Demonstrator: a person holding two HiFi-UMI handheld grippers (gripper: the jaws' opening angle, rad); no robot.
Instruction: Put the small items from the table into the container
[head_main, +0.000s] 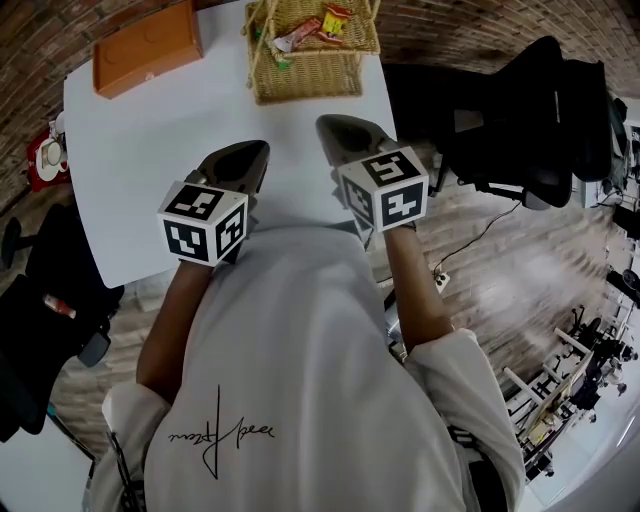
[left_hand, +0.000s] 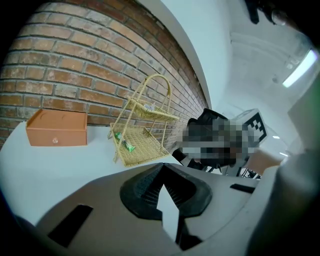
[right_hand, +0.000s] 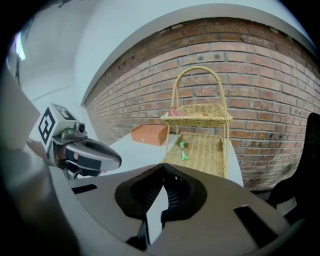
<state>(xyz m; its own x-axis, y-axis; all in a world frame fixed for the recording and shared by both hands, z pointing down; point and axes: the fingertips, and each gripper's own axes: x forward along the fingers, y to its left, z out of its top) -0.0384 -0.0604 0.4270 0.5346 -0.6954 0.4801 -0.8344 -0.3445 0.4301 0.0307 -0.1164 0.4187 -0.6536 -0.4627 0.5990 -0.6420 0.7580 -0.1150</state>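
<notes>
Since the small items (head_main: 318, 28) are lying in the basket (head_main: 300, 78) at twelve o'clock, the left tool (head_main: 256, 152) and right tool (head_main: 332, 126) are hovering pressed together, empty, seemingly done.

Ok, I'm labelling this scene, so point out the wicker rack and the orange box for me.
wicker rack (right_hand: 207, 152), right gripper view, bare weave of its lower shelf.
orange box (head_main: 147, 52), head view, middle of its top face.
</notes>
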